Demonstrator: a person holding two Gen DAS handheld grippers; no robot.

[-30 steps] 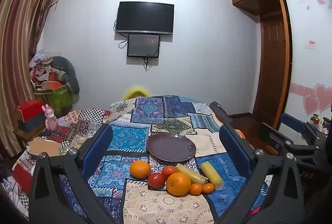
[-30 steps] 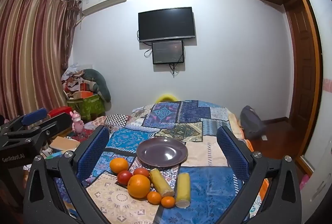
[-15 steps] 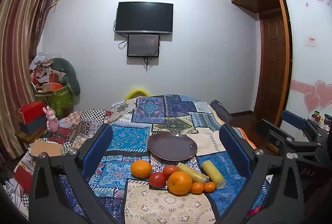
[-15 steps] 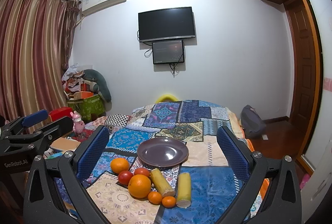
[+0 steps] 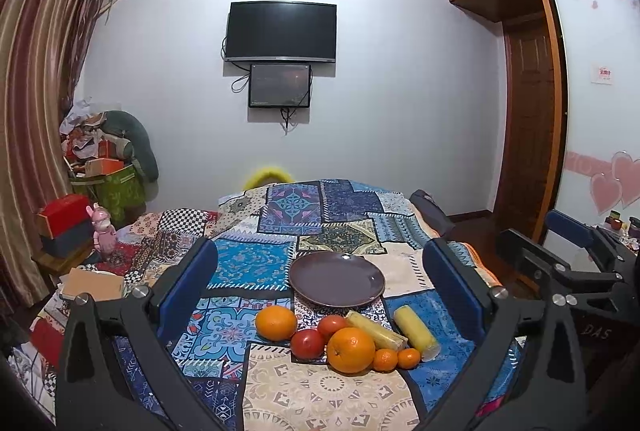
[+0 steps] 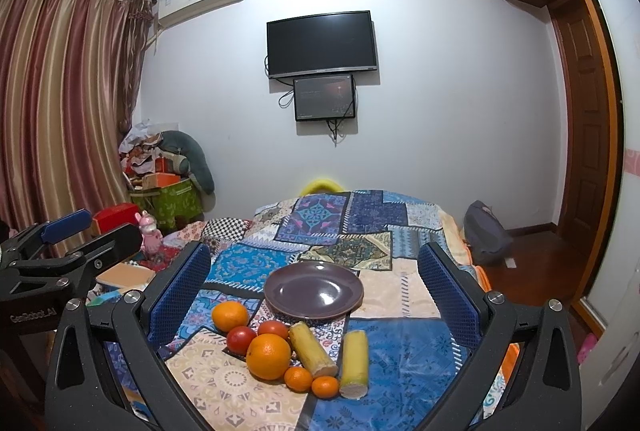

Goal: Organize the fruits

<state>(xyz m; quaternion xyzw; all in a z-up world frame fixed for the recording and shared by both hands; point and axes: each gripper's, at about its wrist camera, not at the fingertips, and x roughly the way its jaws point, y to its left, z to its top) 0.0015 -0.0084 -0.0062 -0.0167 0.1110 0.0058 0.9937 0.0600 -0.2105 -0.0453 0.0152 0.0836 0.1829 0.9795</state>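
Observation:
An empty dark purple plate (image 5: 337, 280) (image 6: 314, 289) lies on a patchwork quilt. Just in front of it is a cluster of fruit: a large orange (image 5: 351, 350) (image 6: 268, 356), a second orange (image 5: 276, 323) to the left, two tomatoes (image 5: 307, 344), two small mandarins (image 5: 385, 360) and two yellow cylinder pieces (image 5: 415, 327) (image 6: 354, 357). My left gripper (image 5: 320, 255) hangs open above the near side of the bed, with the fruit framed between its blue pads. My right gripper (image 6: 314, 257) is open too, held beside it on the right. Neither holds anything.
The quilt (image 5: 320, 391) covers the bed up to the far wall with a TV (image 5: 281, 31). A red box (image 5: 62, 215), a pink rabbit toy (image 5: 103, 227) and a green bin (image 5: 116, 187) crowd the left. A dark bag (image 6: 486, 231) lies at the bed's right edge.
Both views have drifted only slightly. The plate and fruit lie where they were, and both grippers stay open.

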